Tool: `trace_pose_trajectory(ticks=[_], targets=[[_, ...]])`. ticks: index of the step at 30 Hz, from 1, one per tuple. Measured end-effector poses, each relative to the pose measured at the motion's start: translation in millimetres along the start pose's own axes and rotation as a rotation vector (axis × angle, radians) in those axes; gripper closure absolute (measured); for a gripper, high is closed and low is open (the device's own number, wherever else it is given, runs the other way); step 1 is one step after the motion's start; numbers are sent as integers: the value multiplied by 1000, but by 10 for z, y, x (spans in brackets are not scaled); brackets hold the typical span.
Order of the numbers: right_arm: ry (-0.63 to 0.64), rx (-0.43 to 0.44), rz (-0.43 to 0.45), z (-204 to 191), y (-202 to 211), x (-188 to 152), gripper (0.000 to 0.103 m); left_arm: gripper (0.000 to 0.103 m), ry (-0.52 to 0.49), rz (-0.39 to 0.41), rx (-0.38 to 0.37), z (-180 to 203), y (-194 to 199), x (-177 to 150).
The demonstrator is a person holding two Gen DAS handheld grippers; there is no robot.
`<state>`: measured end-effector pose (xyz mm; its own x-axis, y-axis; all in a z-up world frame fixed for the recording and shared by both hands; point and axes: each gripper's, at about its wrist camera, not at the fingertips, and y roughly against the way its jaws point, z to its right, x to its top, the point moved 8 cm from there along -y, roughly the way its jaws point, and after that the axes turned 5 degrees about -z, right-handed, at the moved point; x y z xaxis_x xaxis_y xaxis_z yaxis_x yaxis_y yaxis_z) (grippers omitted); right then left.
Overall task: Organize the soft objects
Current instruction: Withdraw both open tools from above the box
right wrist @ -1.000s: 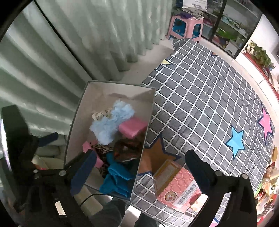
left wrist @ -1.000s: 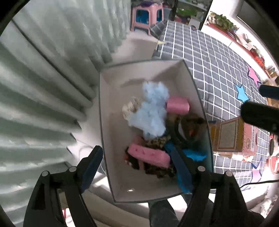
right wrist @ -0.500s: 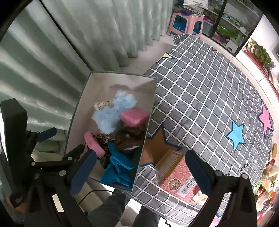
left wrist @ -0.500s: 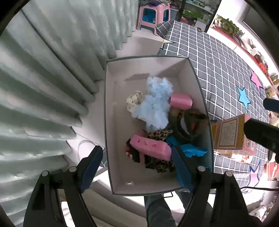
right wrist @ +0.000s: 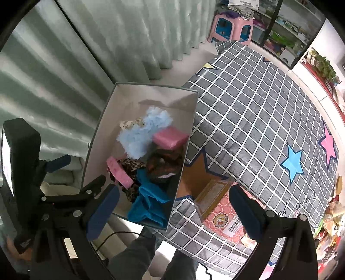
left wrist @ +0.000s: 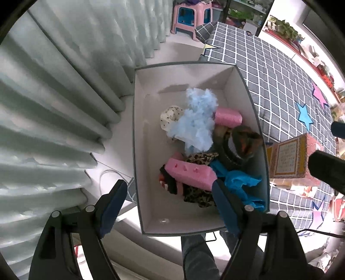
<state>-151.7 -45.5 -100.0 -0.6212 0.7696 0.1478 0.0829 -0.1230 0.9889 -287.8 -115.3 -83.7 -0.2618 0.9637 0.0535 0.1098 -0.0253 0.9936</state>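
Observation:
A grey box with a white inside (left wrist: pixel 142 133) (right wrist: pixel 97 137) stands at the bed's edge and holds several soft things: a light blue fluffy piece (left wrist: pixel 197 120) (right wrist: pixel 144 131), a pink roll (left wrist: pixel 228 117) (right wrist: pixel 170 137), a pink sponge (left wrist: pixel 189 173) (right wrist: pixel 119 171), blue cloth (left wrist: pixel 241 183) (right wrist: pixel 151 204), leopard fabric (left wrist: pixel 198 196) and a dotted cream piece (left wrist: pixel 170 116). My left gripper (left wrist: pixel 168 202) is open and empty above the box's near end. My right gripper (right wrist: pixel 172 211) is open and empty above the box's near right corner.
A pink patterned carton (left wrist: pixel 289 159) (right wrist: pixel 224 213) lies on the grey checked bedspread (right wrist: pixel 248 107) right of the box. Pale curtains (left wrist: pixel 54 97) hang to the left. A pink stool (left wrist: pixel 189 17) stands far back. A cable (left wrist: pixel 112 174) lies on the floor.
Both grippers have drawn up and back from the box, so it looks smaller and farther. The things inside have not moved. Both grippers stay open.

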Motion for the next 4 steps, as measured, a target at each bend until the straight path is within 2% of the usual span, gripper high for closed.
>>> trace_pose_trajectory(ticks=[4], targets=[[2,-3,3,-1,-1,0,1,20,-14,36,-51,38,91,11]])
